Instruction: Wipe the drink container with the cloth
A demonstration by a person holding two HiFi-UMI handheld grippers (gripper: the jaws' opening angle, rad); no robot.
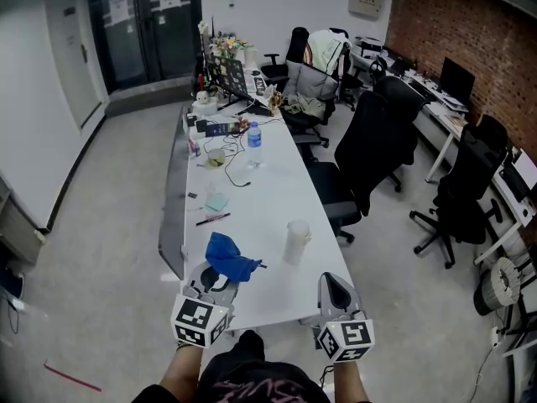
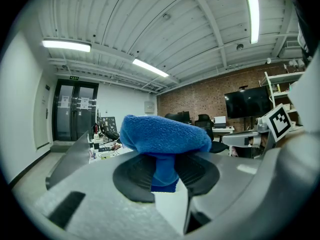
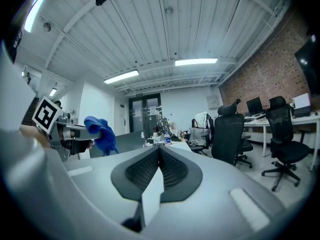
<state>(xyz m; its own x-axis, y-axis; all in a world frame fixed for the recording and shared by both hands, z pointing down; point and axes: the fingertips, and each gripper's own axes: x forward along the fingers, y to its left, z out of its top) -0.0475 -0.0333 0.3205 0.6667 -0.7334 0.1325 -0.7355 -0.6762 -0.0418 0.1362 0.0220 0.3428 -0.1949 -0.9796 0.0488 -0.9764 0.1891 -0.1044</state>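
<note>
The left tool (image 2: 165,173) is clamped on a fold of the blue cloth (image 2: 165,134). The rest of the cloth bunches above and ahead of the jaws. The right tool (image 3: 159,159) has its jaws pressed together with nothing between them. Both tools sit at the near edge of the white worktop (image 1: 260,200) and point away from the person. The drink container (image 1: 295,242), a pale translucent cup that appears to have a lid, stands upright on the worktop just beyond the tools. It is right of the cloth and apart from it, nearer the right tool, and neither tool touches it. The step in hand is judged to be the approach before wiping. To do it well, open the right tool and grip the drink container low on its body, since a light, tall cup is likely to tip or slide under a sideways push. Present the bunched part of the cloth, not the jaw tips, to the wall, and stroke with light pressure. A water bottle (image 1: 254,143) stands much farther along the worktop; its label is too small to read. The left marker cube (image 1: 200,320) and right marker cube (image 1: 346,338) carry black-and-white square patterns, not lettering. Sheets on the far glass doors (image 1: 143,23) and the print on the person's dark garment (image 1: 243,384) cannot be read.
</note>
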